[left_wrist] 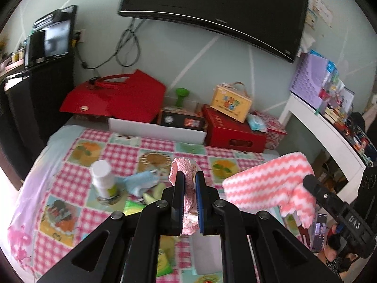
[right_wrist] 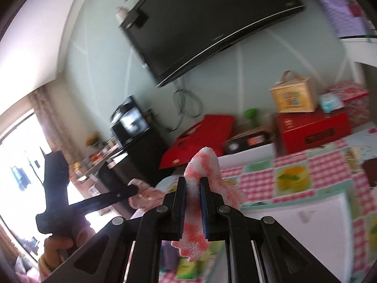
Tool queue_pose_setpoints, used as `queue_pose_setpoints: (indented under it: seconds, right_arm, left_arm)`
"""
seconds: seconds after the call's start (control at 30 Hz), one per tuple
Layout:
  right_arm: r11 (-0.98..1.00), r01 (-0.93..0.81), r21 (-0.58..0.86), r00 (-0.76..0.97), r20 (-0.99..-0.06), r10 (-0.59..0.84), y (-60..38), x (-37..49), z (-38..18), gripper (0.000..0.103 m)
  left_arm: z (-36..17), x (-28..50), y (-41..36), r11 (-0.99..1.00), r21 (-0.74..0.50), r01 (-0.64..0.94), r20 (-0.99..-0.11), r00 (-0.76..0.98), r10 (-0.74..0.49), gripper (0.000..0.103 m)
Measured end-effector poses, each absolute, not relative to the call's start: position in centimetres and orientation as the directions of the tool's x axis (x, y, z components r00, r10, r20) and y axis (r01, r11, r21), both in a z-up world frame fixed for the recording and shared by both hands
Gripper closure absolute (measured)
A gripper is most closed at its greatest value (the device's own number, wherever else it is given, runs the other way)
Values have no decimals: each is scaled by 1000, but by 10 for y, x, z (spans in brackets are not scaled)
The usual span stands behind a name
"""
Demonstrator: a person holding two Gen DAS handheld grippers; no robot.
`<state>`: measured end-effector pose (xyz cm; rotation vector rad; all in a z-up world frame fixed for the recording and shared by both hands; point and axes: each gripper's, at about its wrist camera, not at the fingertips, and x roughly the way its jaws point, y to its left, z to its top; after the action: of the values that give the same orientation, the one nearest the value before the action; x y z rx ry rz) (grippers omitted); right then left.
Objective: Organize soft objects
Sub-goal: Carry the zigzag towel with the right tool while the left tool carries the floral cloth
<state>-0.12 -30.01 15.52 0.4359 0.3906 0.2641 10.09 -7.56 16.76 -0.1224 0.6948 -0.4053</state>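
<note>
A pink lacy cloth [left_wrist: 186,184] is clamped in the left gripper [left_wrist: 190,176], and a pink-white zigzag towel [right_wrist: 207,179] in the right gripper [right_wrist: 192,184]; both are held above the checkered tablecloth [left_wrist: 122,152]. Nothing is seen stowed yet. A blue cloth [left_wrist: 141,181] is left on the tablecloth beside the white bottle [left_wrist: 103,179].

A white bottle [left_wrist: 103,179] stands on the checked tablecloth [left_wrist: 122,152]; red boxes [left_wrist: 232,129], perhaps gift packs, behind.

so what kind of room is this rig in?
Most likely a lived-in home room, perhaps a living or dining area: a wall-mounted TV, a table under a checked food-print tablecloth, and gift boxes stacked along the wall.
</note>
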Motion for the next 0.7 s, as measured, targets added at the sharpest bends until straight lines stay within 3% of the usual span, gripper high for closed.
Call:
queue_pose_setpoints:
  seconds: [0.43,0.7]
  right_arm:
    - [892,228,390,892,-450,-31,-383,-15,139,91]
    - [876,373,305,792,-597,-128,-395,8,105,91]
  left_arm:
    - [133,112,-175,839,-246,485,-637,572,-517,94]
    - [87,123,-209,821,-259,510,-694,493,-525,94]
